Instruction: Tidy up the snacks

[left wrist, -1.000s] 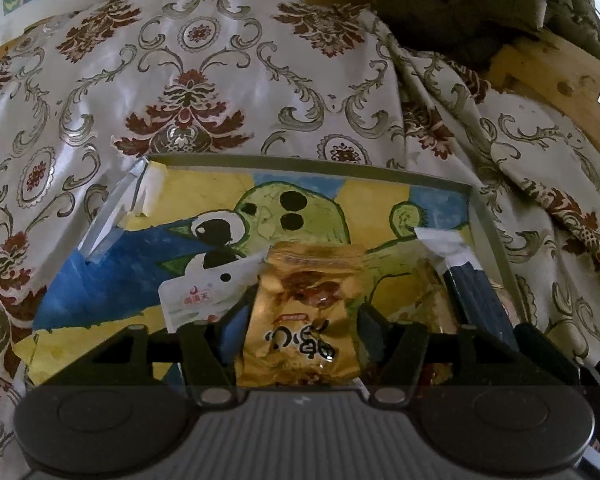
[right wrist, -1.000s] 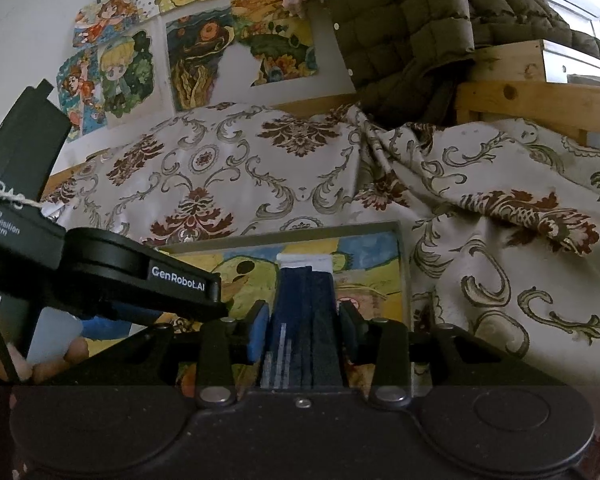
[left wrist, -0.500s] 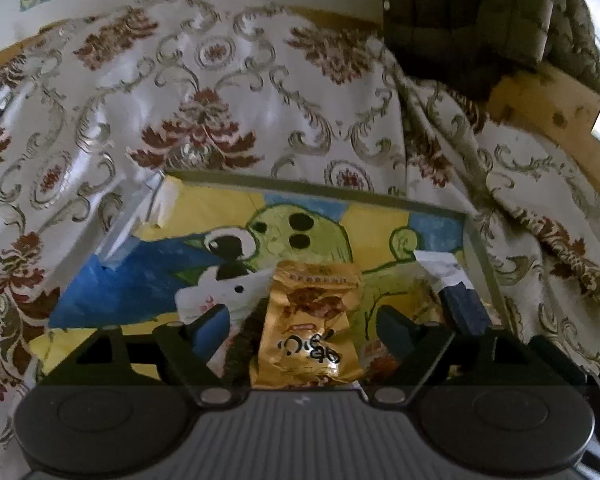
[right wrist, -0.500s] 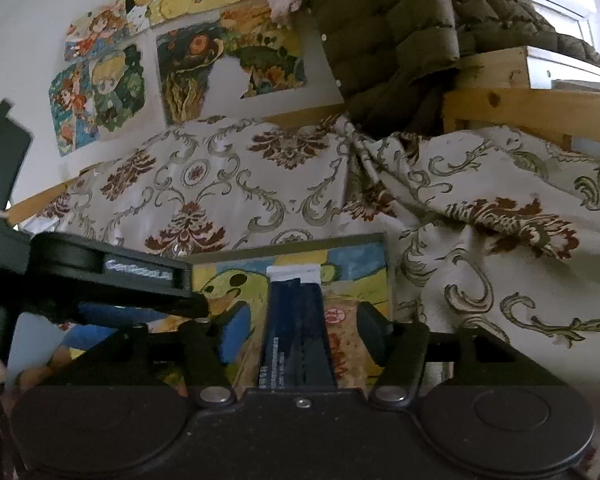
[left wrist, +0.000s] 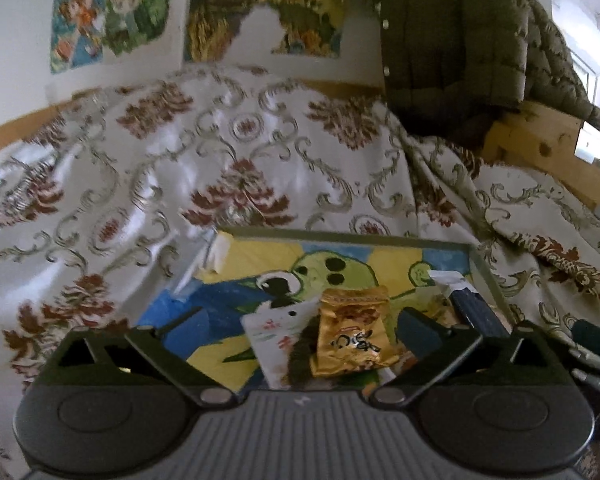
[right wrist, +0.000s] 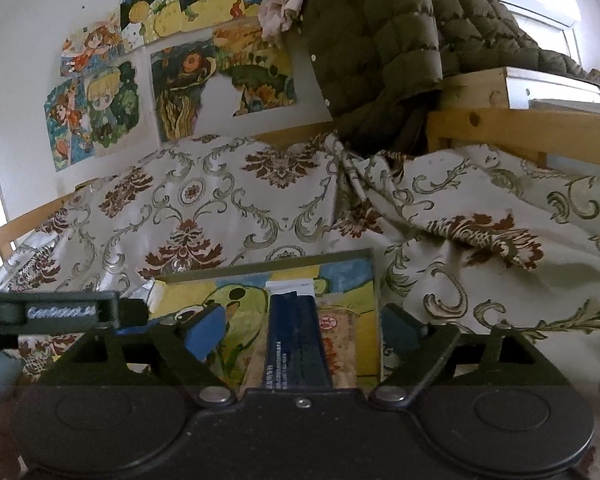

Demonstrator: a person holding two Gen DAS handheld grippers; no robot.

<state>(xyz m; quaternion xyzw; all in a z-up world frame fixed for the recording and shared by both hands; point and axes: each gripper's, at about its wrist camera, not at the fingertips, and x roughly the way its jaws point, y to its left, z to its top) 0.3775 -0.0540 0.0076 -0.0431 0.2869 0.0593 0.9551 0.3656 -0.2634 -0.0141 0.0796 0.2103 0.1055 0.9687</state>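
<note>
Release is the step in hand, and I judge it nearly done. My left gripper [left wrist: 304, 328] has just been opening and stands wide, its pads clear of the gold packet [left wrist: 350, 334], which lies flat in the tray [left wrist: 340, 238] on top of a white packet [left wrist: 278, 336]. My right gripper [right wrist: 300, 328] has also just been opening; the blue packet [right wrist: 296, 344] lies between its pads, touched by neither, resting on a pale packet [right wrist: 340, 344] by the tray's right wall. To finish well, I should draw both grippers straight back and up, so that no pad snags a wrapper and drags it out.

Around the tray lies a patterned bedspread [left wrist: 236, 152], soft and creased, so the tray may rock if nudged. A green jacket [right wrist: 380, 40] hangs over a wooden frame [right wrist: 500, 128] beyond. The two grippers sit close; the left one's body shows at the right camera's left edge, so they could collide.
</note>
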